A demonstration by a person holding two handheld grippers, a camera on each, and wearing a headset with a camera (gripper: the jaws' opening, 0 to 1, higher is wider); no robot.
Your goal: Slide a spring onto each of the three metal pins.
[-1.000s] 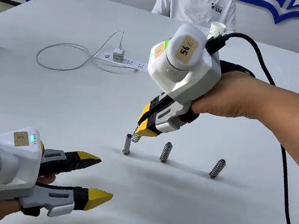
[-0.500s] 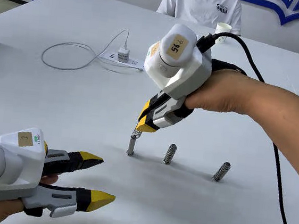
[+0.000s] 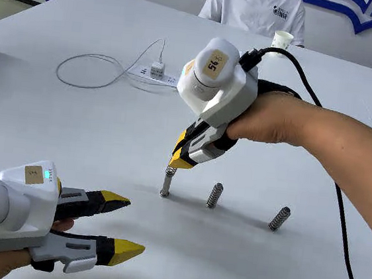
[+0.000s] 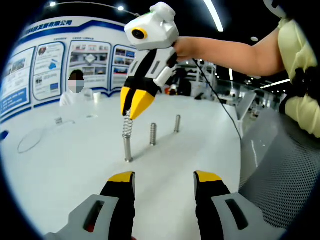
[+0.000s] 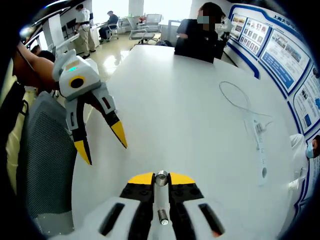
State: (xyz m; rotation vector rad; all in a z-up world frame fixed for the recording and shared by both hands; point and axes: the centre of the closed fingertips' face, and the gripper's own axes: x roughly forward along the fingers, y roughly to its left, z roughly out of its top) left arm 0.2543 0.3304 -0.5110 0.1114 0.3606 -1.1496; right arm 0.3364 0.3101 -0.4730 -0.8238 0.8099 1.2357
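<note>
Since a second ago, the spring (image 3: 169,172) clamped in the closed jaws of the right gripper (image 3: 182,160) has been brought over the leftmost pin (image 3: 165,188), its lower end at the pin's tip. The right hand (image 3: 268,118) is held high, the gripper angled steeply down. The left gripper (image 3: 123,226) is held low and well apart, jaws wide. Three pins are counted on the table (image 3: 73,134); two other springs (image 3: 215,195) (image 3: 279,218) are already seated.
</note>
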